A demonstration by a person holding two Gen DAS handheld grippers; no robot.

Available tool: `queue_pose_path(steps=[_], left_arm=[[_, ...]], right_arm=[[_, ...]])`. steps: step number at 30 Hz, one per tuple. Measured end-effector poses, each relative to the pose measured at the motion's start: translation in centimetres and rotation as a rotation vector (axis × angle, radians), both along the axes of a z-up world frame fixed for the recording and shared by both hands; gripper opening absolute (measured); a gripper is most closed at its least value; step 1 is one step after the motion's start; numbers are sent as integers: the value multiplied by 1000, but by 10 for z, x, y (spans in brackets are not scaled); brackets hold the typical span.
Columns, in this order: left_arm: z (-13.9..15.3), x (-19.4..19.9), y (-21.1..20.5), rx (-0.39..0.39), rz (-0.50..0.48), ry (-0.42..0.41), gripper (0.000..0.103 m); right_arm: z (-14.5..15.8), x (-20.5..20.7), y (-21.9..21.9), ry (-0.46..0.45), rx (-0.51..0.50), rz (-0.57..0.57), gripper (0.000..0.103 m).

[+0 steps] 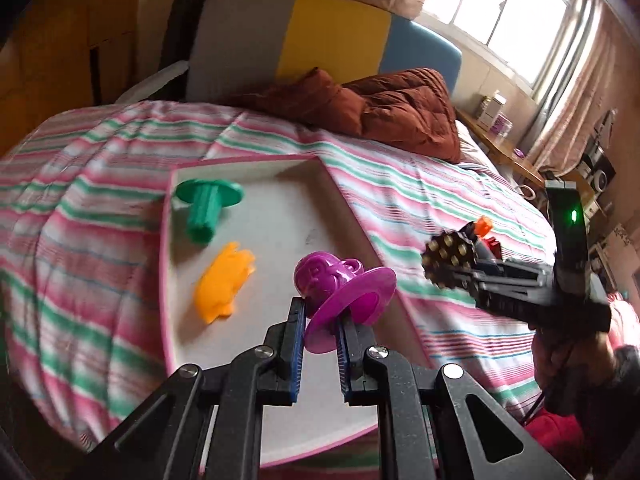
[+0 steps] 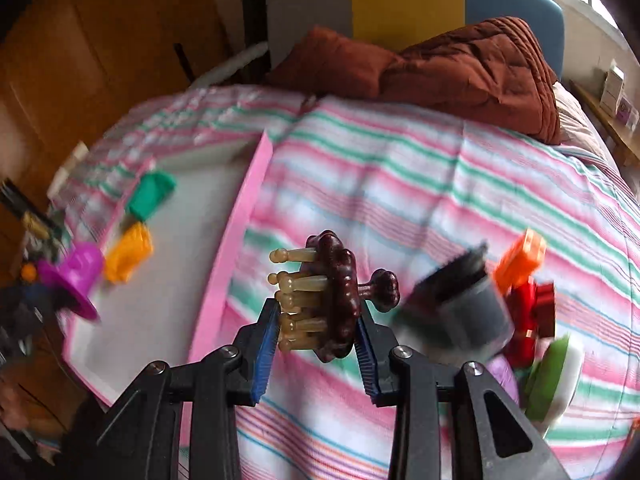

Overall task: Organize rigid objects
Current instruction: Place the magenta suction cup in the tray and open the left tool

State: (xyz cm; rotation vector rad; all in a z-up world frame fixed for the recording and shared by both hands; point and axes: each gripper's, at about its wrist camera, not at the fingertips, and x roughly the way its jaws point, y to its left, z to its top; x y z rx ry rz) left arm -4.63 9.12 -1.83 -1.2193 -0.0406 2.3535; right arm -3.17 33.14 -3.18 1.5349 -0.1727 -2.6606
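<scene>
The left gripper [image 1: 322, 326] jaws clamp the purple toy [image 1: 340, 292] over the tray [image 1: 280, 224], lower centre. The right gripper [image 2: 316, 332] grasps the wooden massager [image 2: 328, 296] (pegs pointing left); the tray lies left of it.

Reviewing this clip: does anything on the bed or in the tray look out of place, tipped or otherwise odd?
Mostly tidy. In the white tray the green stamp lies on its side beside the orange piece. A loose heap of unsorted items sits on the striped blanket, outside the tray. Nothing looks broken.
</scene>
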Motion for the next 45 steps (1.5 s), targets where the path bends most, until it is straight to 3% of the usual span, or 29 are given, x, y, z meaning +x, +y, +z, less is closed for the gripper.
queue_pose_path(steps=[3, 13, 19, 24, 30, 36, 38, 40, 42, 45], left_arm=[[-6, 7, -19, -13, 38, -12, 14], [-10, 5, -40, -15, 95, -38, 14], [-5, -40, -15, 10, 85, -48, 14], [-7, -81, 13, -41, 84, -13, 15], [-35, -124, 31, -117, 110, -47, 15], [-55, -138, 37, -144, 99, -74, 15], [-55, -138, 39, -161, 81, -60, 19], [-54, -138, 36, -141, 84, -69, 39], [-48, -134, 32, -131, 100, -42, 47], [-41, -124, 27, -130, 100, -24, 47]], right_arm=[[-15, 12, -6, 14, 39, 13, 36], [-16, 11, -10, 36, 73, 23, 35], [-16, 10, -9, 33, 70, 21, 36], [-15, 11, -9, 31, 74, 27, 36], [-16, 11, -7, 28, 63, 25, 36], [-16, 10, -9, 29, 83, 41, 36], [-16, 11, -9, 29, 79, 40, 36], [-16, 11, -9, 30, 80, 40, 36], [-16, 11, -9, 30, 80, 39, 36], [-16, 11, -9, 31, 81, 39, 36]])
